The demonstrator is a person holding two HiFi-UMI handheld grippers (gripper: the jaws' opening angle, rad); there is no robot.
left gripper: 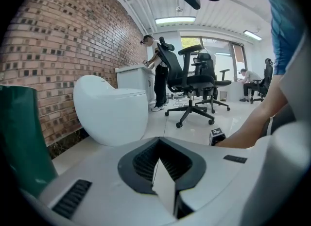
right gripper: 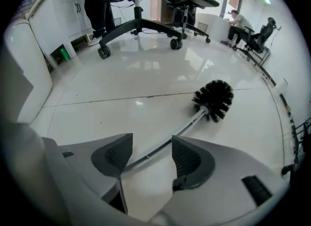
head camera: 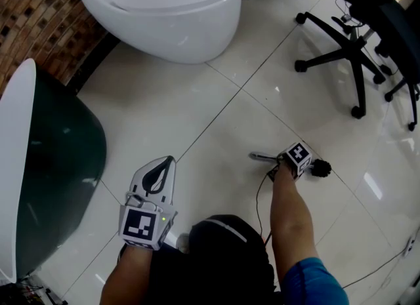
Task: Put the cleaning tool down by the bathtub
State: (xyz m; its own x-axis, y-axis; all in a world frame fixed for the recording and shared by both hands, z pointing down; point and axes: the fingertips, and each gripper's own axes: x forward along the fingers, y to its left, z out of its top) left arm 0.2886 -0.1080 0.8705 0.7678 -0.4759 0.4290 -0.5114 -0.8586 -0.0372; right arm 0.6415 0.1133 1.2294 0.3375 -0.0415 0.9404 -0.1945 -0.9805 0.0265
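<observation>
Wall: brick wall (head camera: 39, 15) along the upper left of the head view.
Green tub (head camera: 65, 159): dark green with a white rim, at the far left edge, standing on the floor.
White tub (head camera: 177, 8): egg-shaped, at the top, just beside the brick wall.
Floor (head camera: 216, 87): large glossy white tiles with thin dark joints, reflecting the ceiling lights.
Left gripper (head camera: 169, 160): held above the floor near the green tub. Its jaws are pressed together with nothing between them, as the left gripper view (left gripper: 158, 141) shows.
Brush (head camera: 320, 167): lies flat on the floor to the right of centre, well apart from both tubs.
Brush axis: in the head view it runs almost left to right. The handle end points left toward the green tub's side, and the black bristle head points right toward the chairs.
Brush in right gripper view: the handle passes between the jaws and slants up to the right to the bristle head (right gripper: 214, 98).
Right gripper (head camera: 283, 163): points steeply down over the handle. Its jaws (right gripper: 151, 140) stand wide apart, the pads clear of the handle.
Chairs (head camera: 351, 54): black office chairs on castors, upper right.
</observation>
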